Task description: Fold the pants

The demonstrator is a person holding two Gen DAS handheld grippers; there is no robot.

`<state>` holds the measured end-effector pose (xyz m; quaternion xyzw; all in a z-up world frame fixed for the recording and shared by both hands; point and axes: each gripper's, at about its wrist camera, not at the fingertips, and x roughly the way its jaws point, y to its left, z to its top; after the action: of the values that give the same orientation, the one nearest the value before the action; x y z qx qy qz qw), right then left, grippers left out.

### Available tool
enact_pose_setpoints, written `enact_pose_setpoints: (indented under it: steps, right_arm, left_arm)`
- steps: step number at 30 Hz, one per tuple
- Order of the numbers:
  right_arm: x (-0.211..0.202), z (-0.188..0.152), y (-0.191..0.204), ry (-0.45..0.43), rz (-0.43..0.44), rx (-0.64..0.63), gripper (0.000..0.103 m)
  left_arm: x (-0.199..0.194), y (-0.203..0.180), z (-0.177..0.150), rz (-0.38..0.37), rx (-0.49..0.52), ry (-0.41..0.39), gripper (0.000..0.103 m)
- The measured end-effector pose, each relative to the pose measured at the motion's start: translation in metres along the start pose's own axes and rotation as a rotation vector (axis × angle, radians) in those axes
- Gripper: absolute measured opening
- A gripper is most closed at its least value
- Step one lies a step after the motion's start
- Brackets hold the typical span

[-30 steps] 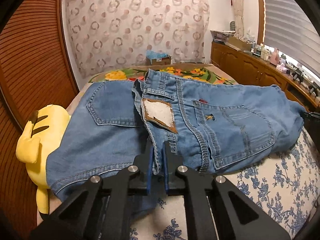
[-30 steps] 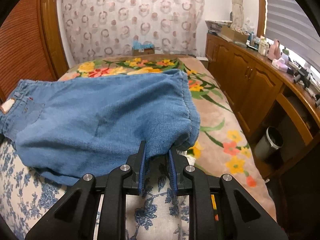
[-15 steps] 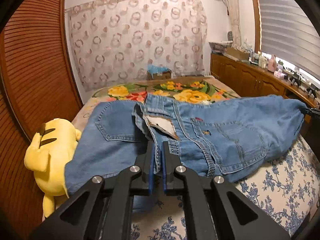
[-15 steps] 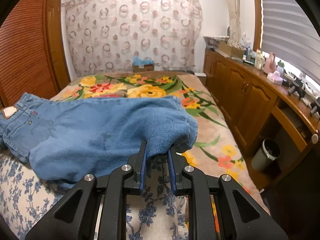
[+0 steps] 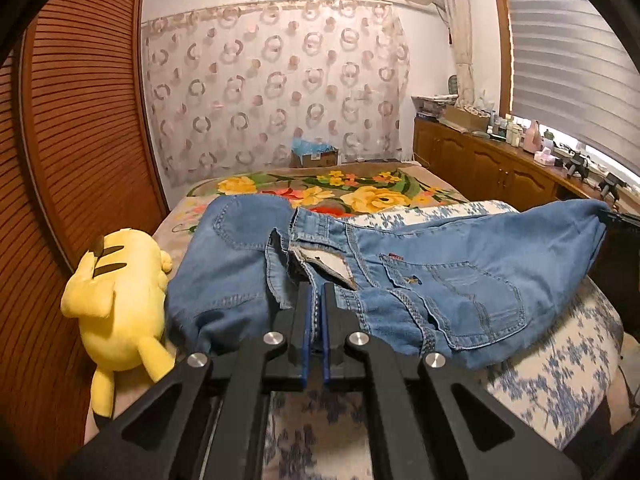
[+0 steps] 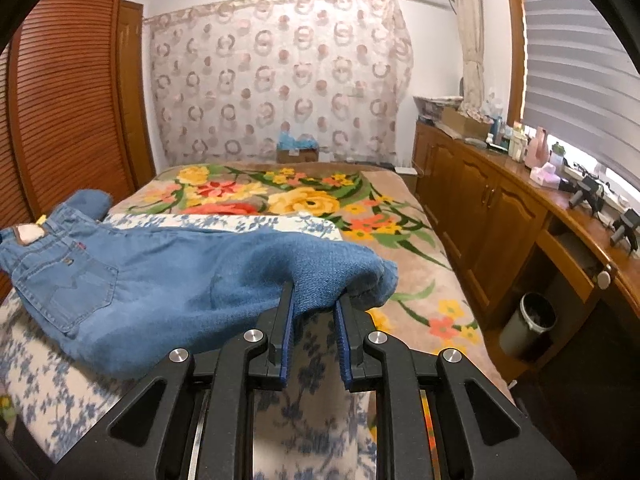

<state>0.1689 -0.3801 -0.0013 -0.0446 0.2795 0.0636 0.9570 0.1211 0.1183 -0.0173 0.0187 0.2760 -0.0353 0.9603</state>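
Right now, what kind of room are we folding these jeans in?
Most likely a home bedroom. The jeans lie on a bed with a floral blanket, a yellow plush toy sits at the bed's edge, and a wooden cabinet run under a blinded window holds bottles and clutter.

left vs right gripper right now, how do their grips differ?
Left gripper pinches the jeans at the waist end; right gripper holds the bunched leg end. Left's jaws sit nearly closed on thin fabric; right's stand wider around a thick wad. Both are shut on the same jeans.
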Motion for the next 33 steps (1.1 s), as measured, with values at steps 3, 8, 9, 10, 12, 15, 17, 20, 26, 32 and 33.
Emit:
enact_pose_setpoints:
  steps: [3, 8, 9, 10, 12, 15, 17, 20, 26, 32, 33]
  right_arm:
    - [-0.016, -0.008, 0.002, -0.004, 0.001, -0.011, 0.016]
    - [-0.048, -0.024, 0.006, -0.008, 0.014, -0.033, 0.015]
    - [-0.053, -0.028, 0.007, -0.006, 0.018, -0.035, 0.015]
    - [-0.057, -0.033, 0.008, -0.002, 0.023, -0.037, 0.015]
    - [-0.058, -0.041, 0.008, 0.014, 0.031, -0.033, 0.016]
    - [-0.053, -0.058, 0.005, 0.055, 0.04, -0.007, 0.016]
    - [-0.046, -0.071, -0.001, 0.091, 0.053, 0.027, 0.016]
    - [-0.037, -0.088, -0.008, 0.135, 0.066, 0.069, 0.017]
    - [-0.041, -0.108, -0.014, 0.159, 0.089, 0.148, 0.025]
    - [-0.054, -0.109, -0.022, 0.125, 0.091, 0.197, 0.042]
    - [-0.057, -0.107, -0.023, 0.115, 0.096, 0.203, 0.043]
  left_arm:
    - [-0.012, 0.0, -0.012, -0.001, 0.0, 0.005, 0.0]
    - [-0.034, 0.007, -0.033, 0.001, -0.043, 0.01, 0.0]
    - [-0.038, 0.009, -0.037, 0.0, -0.054, 0.014, 0.0]
    - [-0.04, 0.01, -0.041, 0.002, -0.065, 0.019, 0.0]
    - [-0.039, 0.009, -0.049, 0.002, -0.068, 0.043, 0.0]
    - [-0.034, 0.004, -0.06, -0.007, -0.064, 0.08, 0.0]
    - [-0.031, 0.0, -0.064, -0.005, -0.054, 0.098, 0.001]
    - [-0.033, -0.004, -0.063, 0.012, -0.042, 0.107, 0.006]
    - [-0.037, -0.021, -0.053, -0.014, -0.004, 0.09, 0.035]
    - [-0.028, -0.047, -0.044, -0.085, 0.016, 0.086, 0.059]
    - [-0.026, -0.05, -0.043, -0.099, 0.017, 0.085, 0.059]
